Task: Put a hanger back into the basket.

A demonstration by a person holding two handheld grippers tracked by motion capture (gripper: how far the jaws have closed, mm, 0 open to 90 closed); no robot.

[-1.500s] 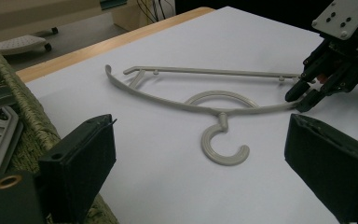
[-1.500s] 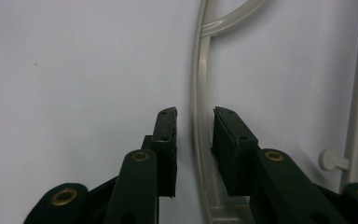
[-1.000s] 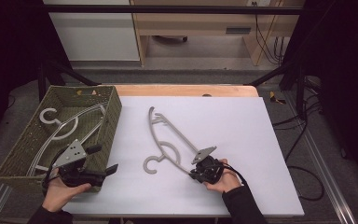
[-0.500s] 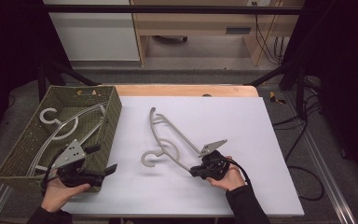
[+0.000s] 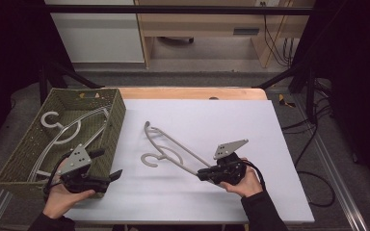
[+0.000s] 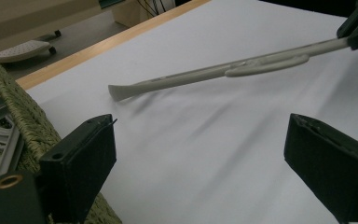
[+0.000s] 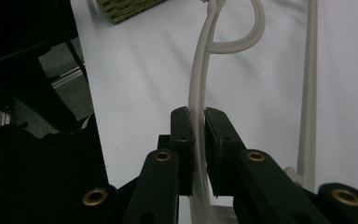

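Observation:
A pale grey plastic hanger (image 5: 171, 147) is held tilted over the white table top (image 5: 197, 120), its far end raised. My right gripper (image 5: 203, 174) is shut on the hanger's near end; in the right gripper view the two black jaws (image 7: 196, 116) pinch the hanger's thin arm (image 7: 200, 65). My left gripper (image 5: 107, 166) is held open at the near right corner of the woven green basket (image 5: 118, 113), with nothing between its jaws. The left gripper view shows the hanger (image 6: 214, 77) hanging above the table beyond those jaws.
Several more pale hangers (image 5: 60, 127) lie inside the basket at the table's left. A wooden strip (image 5: 192, 93) edges the table's far side. Cables (image 5: 313, 163) trail off the right side. Dark frame bars (image 5: 289, 72) stand at the back.
My right gripper has lifted the hanger off the table and carried it slightly right and toward the near edge. The left gripper has hardly moved.

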